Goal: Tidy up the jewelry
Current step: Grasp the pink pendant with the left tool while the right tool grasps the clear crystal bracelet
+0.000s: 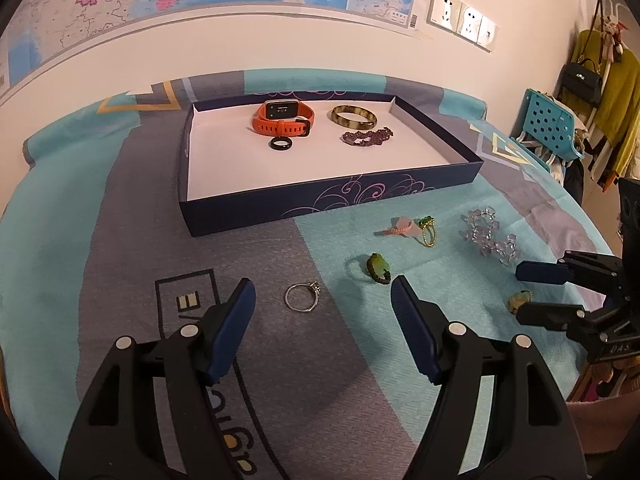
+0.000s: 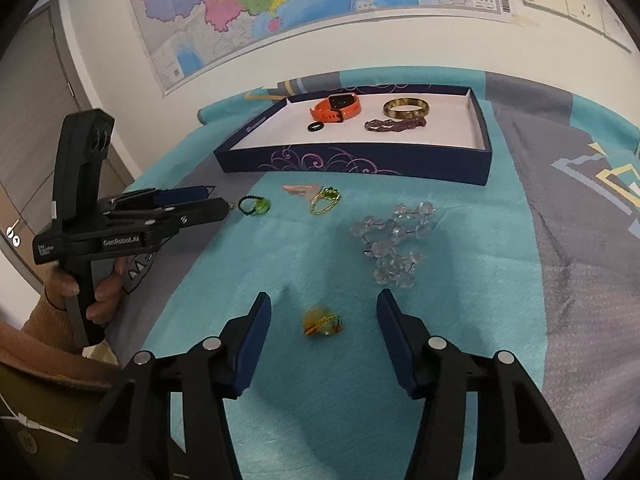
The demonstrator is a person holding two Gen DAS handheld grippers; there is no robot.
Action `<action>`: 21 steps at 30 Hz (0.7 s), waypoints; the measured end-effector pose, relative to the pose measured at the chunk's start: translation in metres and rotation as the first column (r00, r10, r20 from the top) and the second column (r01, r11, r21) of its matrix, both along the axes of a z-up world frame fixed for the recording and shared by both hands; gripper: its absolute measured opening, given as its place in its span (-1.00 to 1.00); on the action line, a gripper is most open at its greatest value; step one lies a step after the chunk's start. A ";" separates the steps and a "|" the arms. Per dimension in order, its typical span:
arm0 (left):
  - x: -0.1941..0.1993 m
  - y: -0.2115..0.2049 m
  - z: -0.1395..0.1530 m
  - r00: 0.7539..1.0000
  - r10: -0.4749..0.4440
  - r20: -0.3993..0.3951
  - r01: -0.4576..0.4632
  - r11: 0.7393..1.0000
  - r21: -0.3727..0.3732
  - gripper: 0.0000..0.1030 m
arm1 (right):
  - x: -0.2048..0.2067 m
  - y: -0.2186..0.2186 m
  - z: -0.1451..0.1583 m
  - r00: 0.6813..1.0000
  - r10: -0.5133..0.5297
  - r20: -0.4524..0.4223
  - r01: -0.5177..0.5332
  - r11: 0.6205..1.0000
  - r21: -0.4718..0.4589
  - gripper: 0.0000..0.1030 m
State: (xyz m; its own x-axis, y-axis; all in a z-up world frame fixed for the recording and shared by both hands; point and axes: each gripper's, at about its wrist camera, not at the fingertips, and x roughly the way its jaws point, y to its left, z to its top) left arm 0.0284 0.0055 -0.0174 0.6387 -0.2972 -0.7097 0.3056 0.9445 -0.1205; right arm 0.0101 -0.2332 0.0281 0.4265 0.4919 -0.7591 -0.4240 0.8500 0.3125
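Left wrist view. Your left gripper hangs over the cloth-covered worktop, jaws wide and holding nothing; a silver ring lies between them, untouched. A green ring sits just beyond the right jaw. Farther off: a pink piece, a gold-green ring, clear beads. The box at the far side holds an orange watch, black ring, bangle and purple beads. At right, your right gripper has an amber ring between its jaws.

Right wrist view. Your right gripper stands half open, jaws either side of the amber ring, which is blurred; pads not touching it. Clear beads lie just beyond. At left your hand holds the left gripper. The box sits far.
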 end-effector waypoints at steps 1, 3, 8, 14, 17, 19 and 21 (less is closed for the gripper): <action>0.000 0.000 0.000 1.000 -0.003 0.000 0.003 1.000 -0.002 0.35 | 0.001 -0.001 0.000 1.000 -0.006 0.001 0.006 1.000 0.000 0.00; 0.000 -0.001 0.000 1.000 -0.005 -0.003 0.005 1.000 -0.001 0.35 | 0.003 -0.004 0.001 1.000 -0.018 0.003 0.018 1.000 0.006 0.00; 0.003 -0.003 -0.003 1.000 -0.014 -0.023 0.015 1.000 0.010 0.34 | 0.011 -0.013 0.007 0.998 -0.063 0.019 0.063 0.998 0.008 0.00; 0.006 -0.013 0.001 0.998 -0.053 -0.021 0.053 0.998 0.015 0.31 | 0.027 -0.021 0.009 0.993 -0.111 0.028 0.111 0.994 -0.018 0.03; 0.006 -0.028 0.010 0.995 -0.096 0.029 0.094 0.995 0.042 0.29 | 0.036 -0.021 0.006 0.993 -0.114 0.017 0.115 0.993 -0.032 0.19; 0.008 -0.036 0.014 0.991 -0.122 0.050 0.119 0.991 0.054 0.29 | 0.040 -0.017 0.004 0.994 -0.103 0.021 0.104 0.993 -0.055 0.21; 0.015 -0.044 0.014 0.989 -0.142 0.047 0.139 0.989 0.058 0.27 | 0.044 -0.014 0.002 0.995 -0.096 0.014 0.097 0.993 -0.067 0.21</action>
State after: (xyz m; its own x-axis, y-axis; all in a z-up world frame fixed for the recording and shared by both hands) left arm 0.0439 -0.0386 -0.0035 0.6289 -0.3483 -0.6951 0.4399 0.8966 -0.0513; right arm 0.0542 -0.2470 0.0302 0.4779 0.3962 -0.7840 -0.3423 0.9059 0.2492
